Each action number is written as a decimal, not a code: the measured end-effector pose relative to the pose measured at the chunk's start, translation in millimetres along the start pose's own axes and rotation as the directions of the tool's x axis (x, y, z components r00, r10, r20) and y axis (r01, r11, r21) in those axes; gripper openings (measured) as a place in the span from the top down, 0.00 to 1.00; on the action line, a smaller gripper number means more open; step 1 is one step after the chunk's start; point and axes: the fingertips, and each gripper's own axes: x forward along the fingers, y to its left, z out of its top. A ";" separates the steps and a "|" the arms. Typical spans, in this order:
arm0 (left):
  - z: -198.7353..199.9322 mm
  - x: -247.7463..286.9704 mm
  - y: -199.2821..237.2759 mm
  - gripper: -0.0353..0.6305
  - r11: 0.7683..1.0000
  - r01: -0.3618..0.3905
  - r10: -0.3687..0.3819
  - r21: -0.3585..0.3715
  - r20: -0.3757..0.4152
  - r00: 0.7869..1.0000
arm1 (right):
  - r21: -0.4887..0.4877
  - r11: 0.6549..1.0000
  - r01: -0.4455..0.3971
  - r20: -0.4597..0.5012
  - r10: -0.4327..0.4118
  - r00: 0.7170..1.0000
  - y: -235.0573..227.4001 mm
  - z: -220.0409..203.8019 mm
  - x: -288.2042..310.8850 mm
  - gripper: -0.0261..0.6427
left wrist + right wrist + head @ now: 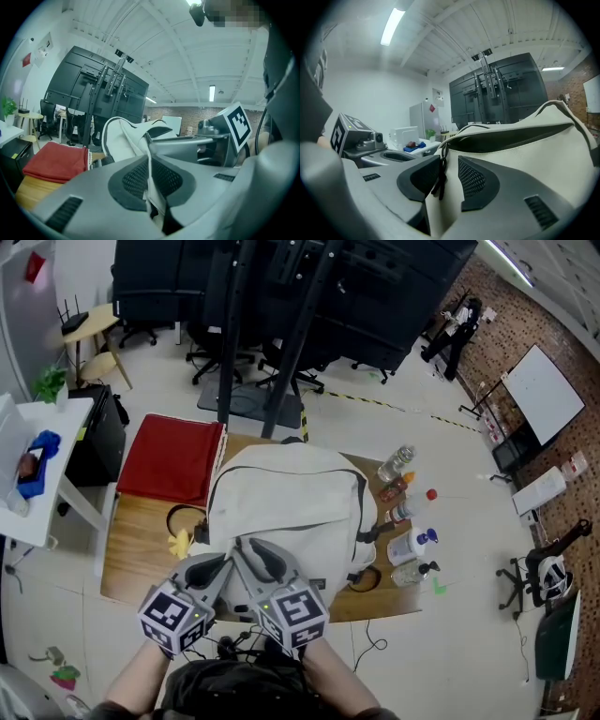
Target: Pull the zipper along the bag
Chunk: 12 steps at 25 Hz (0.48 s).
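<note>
A white backpack (286,502) lies on the wooden table (136,563), its dark zipper opening facing me. Both grippers sit side by side at its near edge. My left gripper (219,568) is shut on a fold of the bag's white fabric (151,187), which is pinched between the pads in the left gripper view. My right gripper (447,171) stands open along the zipper line. The black zipper pull cord (439,180) hangs loose in the gap between its pads (473,180), with bag fabric below it. The open zipper (511,138) runs away to the right.
A red folded cloth (173,457) lies at the table's far left. Several bottles (412,531) stand right of the bag, with a tape roll (366,579) near the front edge. A yellow item (180,542) and a black cable loop (183,517) sit left of the bag.
</note>
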 end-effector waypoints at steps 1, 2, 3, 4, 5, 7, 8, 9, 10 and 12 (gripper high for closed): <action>-0.7 -0.5 0.5 0.88 1.000 0.007 -0.007 -0.003 0.005 1.000 | 0.003 1.000 -0.002 -0.009 0.002 1.000 0.4 0.2 1.0 0.77; -2.1 -0.5 1.4 0.88 1.000 0.012 -0.012 -0.003 0.009 1.000 | 0.001 1.000 -0.001 -0.018 0.001 1.000 0.7 0.2 2.2 0.77; -3.2 -0.5 2.3 0.88 1.000 0.013 -0.013 -0.002 0.012 1.000 | -0.007 1.000 0.003 -0.028 -0.003 1.000 1.0 -0.4 3.6 0.77; -3.7 -0.5 3.2 0.88 1.000 0.012 -0.012 -0.001 0.011 1.000 | -0.021 1.000 0.009 -0.038 -0.009 0.999 1.1 -1.8 5.2 0.77; -4.5 -0.5 4.2 0.88 1.000 0.008 -0.008 -0.001 0.009 1.000 | -0.039 0.999 0.015 -0.047 -0.017 0.999 1.2 -3.4 6.8 0.78; -8.3 -0.1 6.8 0.89 1.000 0.000 0.000 -0.003 0.005 1.000 | -0.070 0.997 0.024 -0.055 -0.028 0.998 1.1 -6.0 9.6 0.78; -9.0 0.0 7.7 0.89 1.000 -0.003 0.003 -0.005 0.005 1.000 | -0.077 0.997 0.023 -0.056 -0.028 0.998 1.4 -7.0 10.8 0.80; -8.4 0.1 8.1 0.89 1.000 -0.004 0.004 -0.007 0.007 1.000 | -0.077 0.997 0.019 -0.058 -0.024 0.998 2.0 -7.7 11.9 0.81; -7.5 0.2 8.4 0.89 1.000 -0.004 0.004 -0.009 0.009 1.000 | -0.075 0.997 0.014 -0.059 -0.019 0.998 2.7 -8.1 12.8 0.81; -5.8 0.6 8.2 0.89 1.000 -0.001 0.001 -0.007 0.011 1.000 | -0.068 0.998 0.001 -0.061 -0.005 0.998 4.2 -8.5 13.6 0.82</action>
